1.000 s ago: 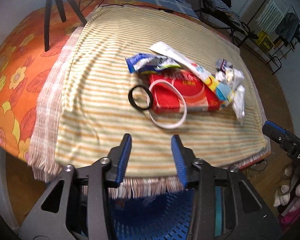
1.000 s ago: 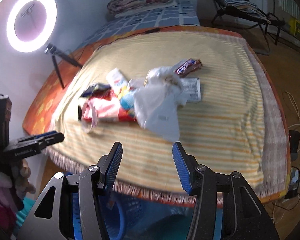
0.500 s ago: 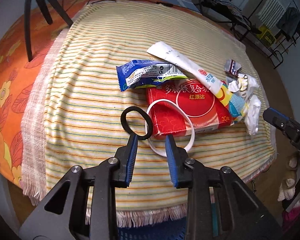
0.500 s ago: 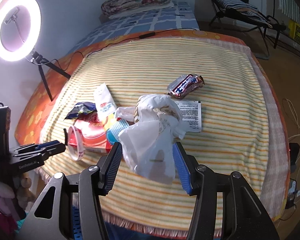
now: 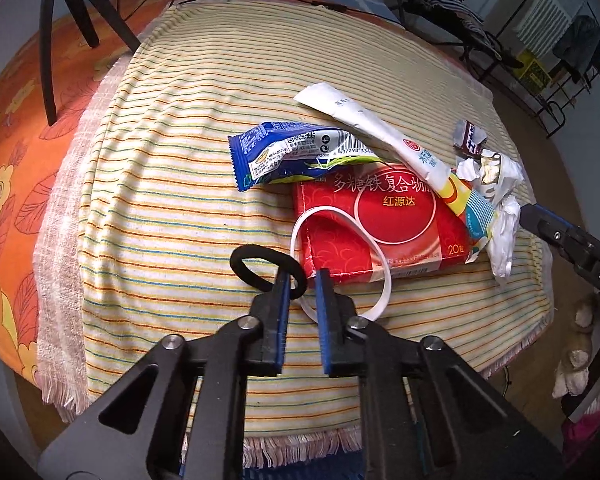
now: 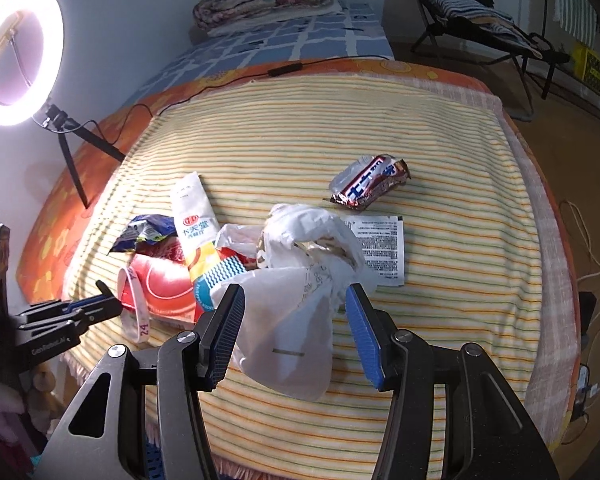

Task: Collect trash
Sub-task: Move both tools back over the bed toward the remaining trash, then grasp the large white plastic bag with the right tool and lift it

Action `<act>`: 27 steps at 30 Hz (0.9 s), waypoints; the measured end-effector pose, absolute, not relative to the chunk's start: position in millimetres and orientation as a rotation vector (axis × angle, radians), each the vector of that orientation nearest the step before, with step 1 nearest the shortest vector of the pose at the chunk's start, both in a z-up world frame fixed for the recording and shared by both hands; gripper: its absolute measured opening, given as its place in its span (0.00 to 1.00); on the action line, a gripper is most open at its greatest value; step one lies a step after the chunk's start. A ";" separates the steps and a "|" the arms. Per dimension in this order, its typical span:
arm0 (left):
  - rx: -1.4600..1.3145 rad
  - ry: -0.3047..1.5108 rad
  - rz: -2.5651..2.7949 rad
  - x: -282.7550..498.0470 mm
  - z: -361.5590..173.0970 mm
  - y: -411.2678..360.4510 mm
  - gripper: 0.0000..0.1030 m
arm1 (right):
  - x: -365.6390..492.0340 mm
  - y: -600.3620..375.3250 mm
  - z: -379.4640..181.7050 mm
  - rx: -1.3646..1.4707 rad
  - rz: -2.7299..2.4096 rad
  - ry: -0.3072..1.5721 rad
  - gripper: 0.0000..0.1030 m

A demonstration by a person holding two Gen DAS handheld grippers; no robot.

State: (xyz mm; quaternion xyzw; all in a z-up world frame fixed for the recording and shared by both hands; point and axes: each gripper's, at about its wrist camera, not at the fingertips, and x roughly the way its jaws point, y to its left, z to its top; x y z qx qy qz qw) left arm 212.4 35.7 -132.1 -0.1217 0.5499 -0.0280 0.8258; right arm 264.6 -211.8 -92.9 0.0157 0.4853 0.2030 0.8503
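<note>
Both grippers: left gripper (image 5: 302,280), right gripper (image 6: 294,300). Black angular frames, silver screws, ribbed blue pads; white lettering, possibly "GenRobot.AI".

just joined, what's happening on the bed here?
A person with tongs in each hand is collecting trash off the striped blanket. The left tongs have just been closing around the near edge of the black hair tie, beside the white band and red box. The right tongs hang open around the crumpled white plastic bag, not yet gripping.
</note>
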 end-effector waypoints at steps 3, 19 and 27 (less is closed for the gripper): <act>-0.264 1.163 -0.063 209.5 -130.5 35.9 0.05 | 262.2 -210.5 -89.7 0.030 0.429 1.013 0.50; -0.288 1.146 -0.030 190.1 -121.9 52.9 0.03 | 258.0 -197.3 -101.6 -0.069 0.436 1.009 0.70; -0.283 1.134 -0.030 191.2 -115.6 49.2 0.03 | 270.7 -220.9 -116.3 0.095 0.487 1.068 0.38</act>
